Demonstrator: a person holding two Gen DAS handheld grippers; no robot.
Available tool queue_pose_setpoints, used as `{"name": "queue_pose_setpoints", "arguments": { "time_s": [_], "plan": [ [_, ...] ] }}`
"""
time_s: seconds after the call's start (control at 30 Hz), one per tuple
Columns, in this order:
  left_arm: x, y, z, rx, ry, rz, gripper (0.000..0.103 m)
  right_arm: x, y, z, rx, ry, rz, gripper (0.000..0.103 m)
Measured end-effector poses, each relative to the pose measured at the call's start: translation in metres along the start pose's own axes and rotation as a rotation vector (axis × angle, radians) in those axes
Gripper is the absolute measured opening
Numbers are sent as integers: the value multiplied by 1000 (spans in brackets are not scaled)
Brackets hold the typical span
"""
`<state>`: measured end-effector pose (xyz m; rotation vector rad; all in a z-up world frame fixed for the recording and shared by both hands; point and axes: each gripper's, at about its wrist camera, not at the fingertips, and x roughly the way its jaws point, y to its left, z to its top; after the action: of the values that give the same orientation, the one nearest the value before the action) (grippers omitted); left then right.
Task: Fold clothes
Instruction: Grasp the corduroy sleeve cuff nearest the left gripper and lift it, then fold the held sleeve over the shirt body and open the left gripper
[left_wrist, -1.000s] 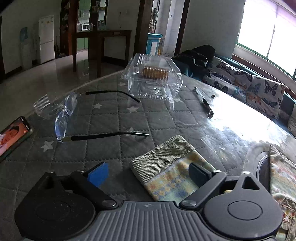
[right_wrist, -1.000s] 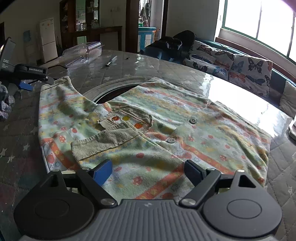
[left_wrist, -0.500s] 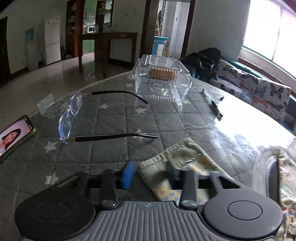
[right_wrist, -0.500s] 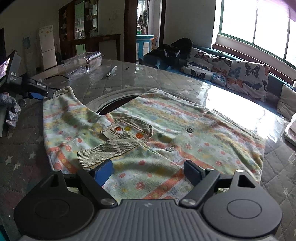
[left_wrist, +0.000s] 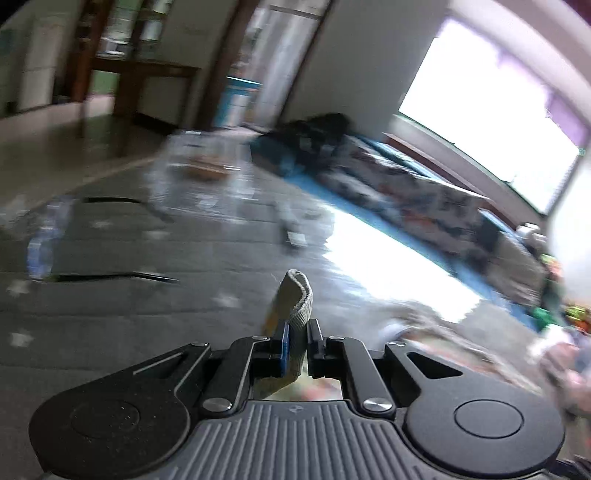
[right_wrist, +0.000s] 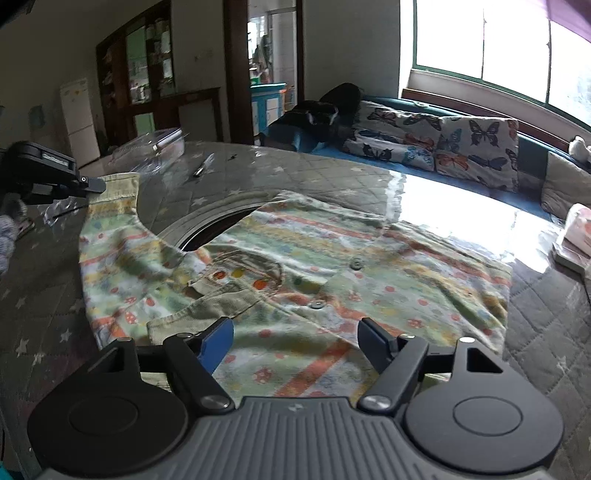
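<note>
A small patterned shirt (right_wrist: 332, 266) with pastel stripes, dots and corduroy trim lies spread across the quilted table. Its left sleeve (right_wrist: 110, 225) stretches toward the far left, where my left gripper (right_wrist: 88, 184) holds the olive cuff. In the left wrist view that ribbed cuff (left_wrist: 297, 295) stands up, pinched by my left gripper (left_wrist: 298, 341), which is shut on it and lifted off the table. My right gripper (right_wrist: 295, 345) is open, low over the shirt's near hem, nothing between its fingers.
Safety glasses (left_wrist: 48, 240), a clear plastic food box (left_wrist: 203, 166) and a pen (right_wrist: 203, 168) lie on the far part of the table (right_wrist: 546, 332). A round recess (right_wrist: 210, 229) shows under the shirt. A butterfly-print sofa (right_wrist: 443, 144) runs behind.
My left gripper closed on the sleeve cuff and is now lifting and swinging it rightward, blurring its view. The right gripper stayed open, rising slightly over the hem.
</note>
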<state>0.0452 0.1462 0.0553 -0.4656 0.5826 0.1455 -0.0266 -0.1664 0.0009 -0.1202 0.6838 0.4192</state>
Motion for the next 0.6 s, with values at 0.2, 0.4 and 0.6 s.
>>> {"name": "queue_pose_setpoints", "arguments": {
  "time_s": [0.2, 0.4, 0.6],
  "plan": [
    [-7, -62, -23, 92, 80, -193, 10, -14, -21, -3, 58, -30, -41, 74],
    [-3, -118, -60, 206, 195, -333, 10, -29, -44, -10, 131, -49, -80, 74],
    [2, -154, -100, 315, 308, -401, 11, -36, -57, -15, 190, -43, -72, 70]
  ]
}}
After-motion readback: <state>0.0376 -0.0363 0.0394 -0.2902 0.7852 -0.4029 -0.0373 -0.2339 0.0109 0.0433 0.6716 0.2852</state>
